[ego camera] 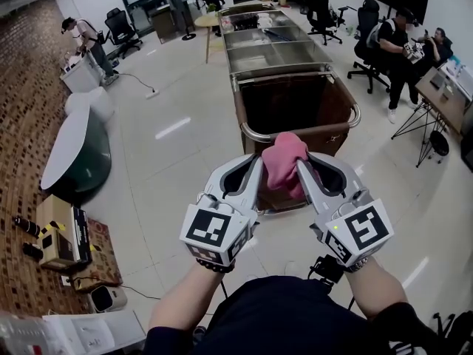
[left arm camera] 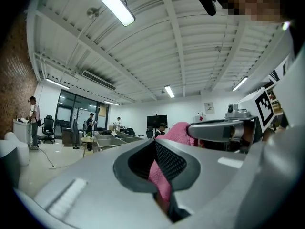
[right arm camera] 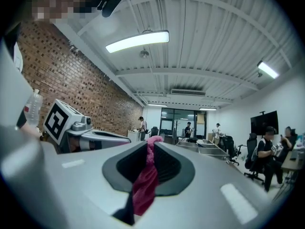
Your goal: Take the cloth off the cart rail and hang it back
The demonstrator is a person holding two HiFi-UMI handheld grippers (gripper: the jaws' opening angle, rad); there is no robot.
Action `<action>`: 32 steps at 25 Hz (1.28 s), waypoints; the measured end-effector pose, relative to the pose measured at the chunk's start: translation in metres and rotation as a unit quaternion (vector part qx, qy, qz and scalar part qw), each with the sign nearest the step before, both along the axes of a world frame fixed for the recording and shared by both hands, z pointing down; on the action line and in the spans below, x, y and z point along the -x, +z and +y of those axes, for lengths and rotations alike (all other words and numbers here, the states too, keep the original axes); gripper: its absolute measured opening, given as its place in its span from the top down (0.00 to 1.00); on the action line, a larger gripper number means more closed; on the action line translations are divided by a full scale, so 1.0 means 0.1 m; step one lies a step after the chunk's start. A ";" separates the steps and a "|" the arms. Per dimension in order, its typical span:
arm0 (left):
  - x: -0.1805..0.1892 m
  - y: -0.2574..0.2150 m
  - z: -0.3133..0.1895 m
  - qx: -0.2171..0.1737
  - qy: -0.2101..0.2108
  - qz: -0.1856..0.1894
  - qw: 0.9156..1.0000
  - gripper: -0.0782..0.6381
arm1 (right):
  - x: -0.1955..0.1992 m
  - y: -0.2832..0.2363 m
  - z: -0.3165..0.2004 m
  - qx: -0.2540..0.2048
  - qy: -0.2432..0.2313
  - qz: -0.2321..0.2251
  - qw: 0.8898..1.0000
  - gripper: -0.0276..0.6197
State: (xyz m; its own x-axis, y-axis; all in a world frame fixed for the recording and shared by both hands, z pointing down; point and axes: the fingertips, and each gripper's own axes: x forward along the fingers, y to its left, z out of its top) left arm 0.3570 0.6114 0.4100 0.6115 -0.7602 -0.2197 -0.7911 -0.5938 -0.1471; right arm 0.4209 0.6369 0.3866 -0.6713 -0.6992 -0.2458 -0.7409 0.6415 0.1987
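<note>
Head view, pink cloth point(ego camera: 283, 161), bunched, crumpled

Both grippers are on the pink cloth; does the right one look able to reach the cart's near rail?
Probably yes. The right gripper, shut on the pink cloth, appears just short of the cart rail, with nothing but the cloth between them in the head view.

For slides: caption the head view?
The left gripper and right gripper pinch the pink cloth by the cart rail.
</note>
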 end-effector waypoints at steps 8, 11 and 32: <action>0.32 0.10 0.07 0.001 -0.003 0.002 1.000 0.89 | 0.32 0.00 0.09 -0.009 -0.003 0.002 1.000 0.90; 0.43 0.07 0.07 -0.007 -0.012 0.002 1.000 0.89 | 0.42 0.01 0.08 -0.012 -0.005 0.001 1.000 0.90; 1.56 0.11 -0.60 -0.005 -0.056 0.008 0.998 0.89 | 1.57 0.02 -0.64 -0.010 -0.050 0.004 0.999 0.90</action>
State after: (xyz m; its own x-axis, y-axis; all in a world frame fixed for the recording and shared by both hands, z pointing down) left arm 0.2014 0.5516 0.4213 0.5185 -0.8218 -0.2360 -0.8550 -0.4996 -0.1390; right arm 0.2637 0.5729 0.3889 -0.7398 -0.6235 -0.2529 -0.6715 0.7082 0.2180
